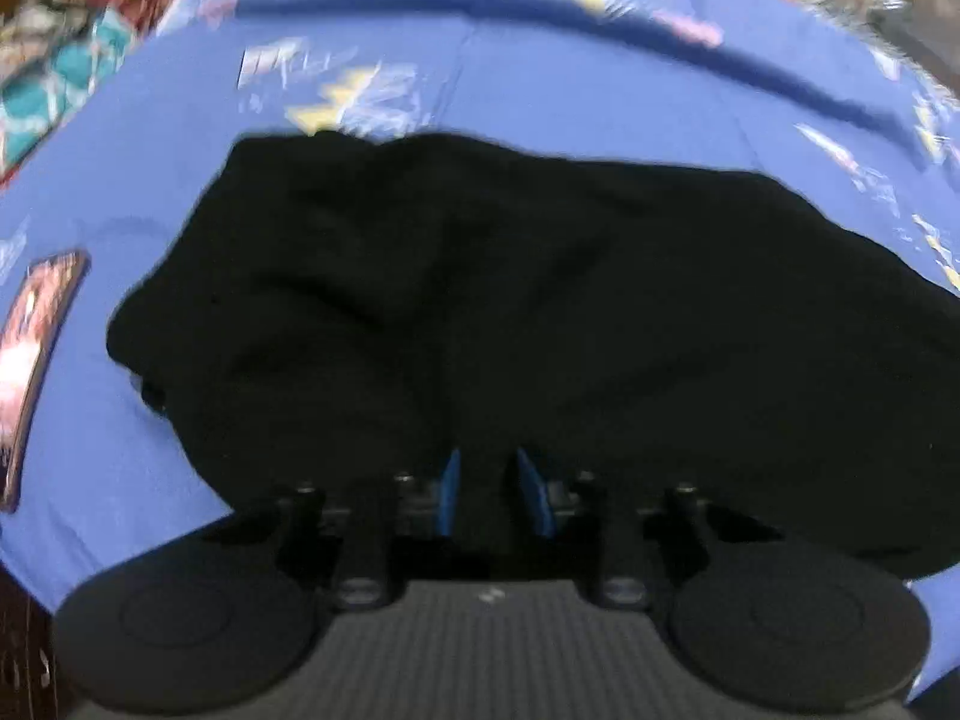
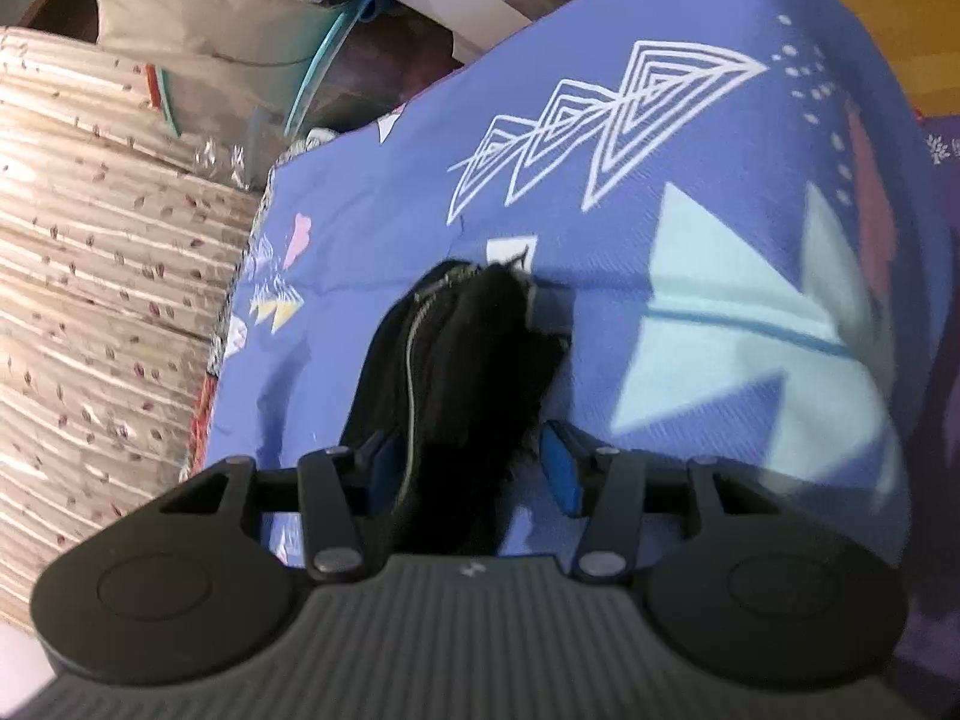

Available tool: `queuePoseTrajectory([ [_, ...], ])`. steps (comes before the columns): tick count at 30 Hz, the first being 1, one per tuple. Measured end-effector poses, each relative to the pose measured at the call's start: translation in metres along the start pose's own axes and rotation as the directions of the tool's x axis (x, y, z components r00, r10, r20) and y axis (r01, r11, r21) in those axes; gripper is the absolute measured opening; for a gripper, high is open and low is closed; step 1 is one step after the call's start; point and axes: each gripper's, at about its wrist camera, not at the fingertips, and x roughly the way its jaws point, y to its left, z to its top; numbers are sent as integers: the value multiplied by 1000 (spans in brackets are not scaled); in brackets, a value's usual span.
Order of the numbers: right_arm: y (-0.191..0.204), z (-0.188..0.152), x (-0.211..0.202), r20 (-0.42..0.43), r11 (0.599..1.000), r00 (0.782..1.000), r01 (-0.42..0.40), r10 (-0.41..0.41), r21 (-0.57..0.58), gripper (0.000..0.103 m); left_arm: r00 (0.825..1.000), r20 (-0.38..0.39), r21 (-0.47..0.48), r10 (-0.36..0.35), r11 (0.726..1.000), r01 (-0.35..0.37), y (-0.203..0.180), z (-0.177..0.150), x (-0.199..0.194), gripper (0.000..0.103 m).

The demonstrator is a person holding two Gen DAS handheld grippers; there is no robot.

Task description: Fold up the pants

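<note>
Gripper pose and jaw state

Left gripper (image 1: 487, 468): angled steeply down, jaws narrowly apart. Right gripper (image 2: 474, 462): angled shallowly down, jaws spread wide.

The pants (image 1: 510, 312) lay on the bedsheet (image 1: 540, 78), spreading from 9 to 3 o'clock before the left tongs (image 1: 487, 483). A bunch of the pants (image 2: 462, 360) ran toward 12 o'clock between the right tongs (image 2: 471, 468); a curtain (image 2: 102, 276) hung at 9 o'clock.

Matt black cloth pants (image 1: 480, 312) — printed cotton sheet (image 1: 540, 84)
</note>
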Motion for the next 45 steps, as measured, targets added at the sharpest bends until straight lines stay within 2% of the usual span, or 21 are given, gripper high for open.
queuePoseTrajectory([
  [4, 4, 15, 21, -1, 1000, 1000, 0, 0, 10, 53, 999, -17, 2, 28, 1000, -28, -4, 4, 1, 24],
  [6, 8, 18, 26, 1, 1000, 1000, 7, -7, -1, 40, 999, -21, -4, 36, 999, -36, -4, 6, 3, 24],
  [7, 9, 20, 28, -9, 1000, 1000, 18, -18, -8, 22, 999, -21, -2, 40, 999, -40, -4, 6, 3, 24],
  [10, 19, 17, 19, -12, 999, 1000, 18, -18, -36, 16, 999, -15, 2, 39, 999, -39, -6, 6, 0, 24],
  [13, 48, 1, -5, 17, 986, 1000, -18, 21, -166, 16, 1000, 6, -40, -11, 999, 12, -2, 5, -10, 28],
  [15, 79, -15, -17, -3, 946, 998, -57, 59, -318, 16, 998, 40, -68, -57, 996, 60, 2, 4, -21, 32],
  [19, 147, -77, -33, -99, 756, 989, -146, 108, -638, 16, 985, 103, -97, -140, 984, 150, 16, -4, -45, 34],
  [21, 170, -124, -40, -197, 608, 975, -219, 103, -764, 16, 975, 124, -109, -183, 974, 197, 24, -10, -54, 36],
  [24, 179, -206, -40, -322, 384, 947, -291, -16, -876, 21, 962, 146, -113, -232, 962, 249, 40, -19, -64, 43],
  [27, 159, -284, -25, -428, 245, 875, -375, -224, -894, 44, 957, 165, -119, -239, 958, 260, 48, -23, -71, 46],
  [29, 153, -314, -43, -347, 118, 916, -329, -202, -937, 71, 953, 186, -131, -238, 956, 264, 60, -29, -81, 48],
  [30, 156, -321, -52, -363, 92, 911, -351, -196, -932, 74, 951, 198, -140, -238, 953, 267, 66, -31, -84, 51],
  [32, 166, -323, -71, -407, 91, 899, -397, -159, -913, 73, 947, 219, -158, -236, 949, 273, 81, -37, -89, 53],
  [34, 179, -315, -88, -423, 124, 901, -411, -94, -903, 69, 947, 231, -182, -224, 946, 268, 95, -39, -89, 54],
  [36, 188, -297, -94, -402, 211, 915, -387, -31, -898, 56, 947, 240, -222, -214, 937, 268, 108, -41, -88, 55],
  [38, 191, -280, -85, -344, 316, 939, -318, -29, -894, 36, 943, 248, -270, -220, 920, 285, 119, -42, -86, 56],
  [40, 185, -274, -63, -297, 379, 950, -241, -95, -894, 30, 941, 249, -310, -230, 901, 303, 129, -43, -82, 59],
  [41, 176, -274, -50, -286, 398, 943, -200, -170, -895, 29, 941, 247, -325, -232, 895, 306, 133, -44, -80, 61],
  [42, 166, -282, -36, -286, 398, 920, -165, -268, -903, 29, 942, 242, -339, -232, 890, 306, 136, -45, -77, 62],
  [43, 159, -288, -32, -279, 384, 914, -154, -293, -910, 28, 944, 236, -349, -230, 887, 304, 141, -47, -75, 64],
  [45, 167, -300, -47, -237, 329, 931, -139, -279, -934, 28, 945, 234, -374, -228, 876, 304, 148, -50, -71, 71],
])
